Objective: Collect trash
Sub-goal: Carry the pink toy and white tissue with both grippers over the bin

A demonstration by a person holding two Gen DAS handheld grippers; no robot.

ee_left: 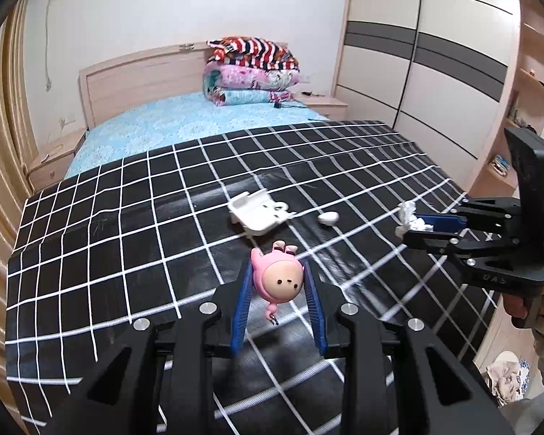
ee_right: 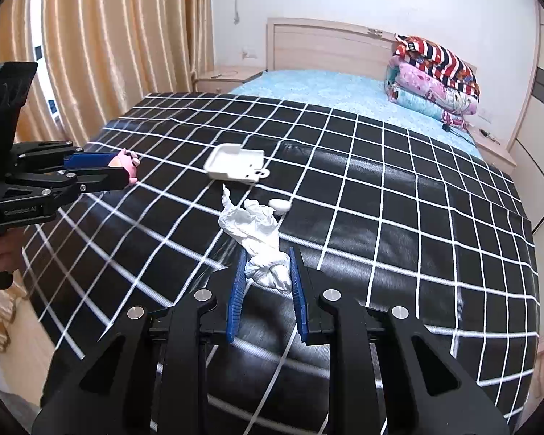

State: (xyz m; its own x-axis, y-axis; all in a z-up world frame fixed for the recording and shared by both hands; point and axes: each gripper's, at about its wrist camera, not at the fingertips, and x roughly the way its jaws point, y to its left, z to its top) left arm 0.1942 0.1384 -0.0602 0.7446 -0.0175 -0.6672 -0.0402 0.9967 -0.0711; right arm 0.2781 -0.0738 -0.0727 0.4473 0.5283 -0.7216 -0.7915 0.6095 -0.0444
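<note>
Crumpled tissue (ee_right: 261,250) is held between the closed jaws of the right gripper (ee_right: 266,279), above the bed (ee_right: 417,217); pink toy (ee_left: 279,277) is clamped by the left gripper (ee_left: 277,290); the white tray (ee_right: 235,163) lies ahead of both

White tray (ee_right: 235,163) and small white lump (ee_right: 280,205) mid-cloth, bare grid cloth (ee_right: 399,217) around

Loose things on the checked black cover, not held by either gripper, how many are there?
2. A white plastic tray lies near the middle of the checked cover; a small white lump lies just beside it, toward the right gripper. Nothing else shows.
</note>
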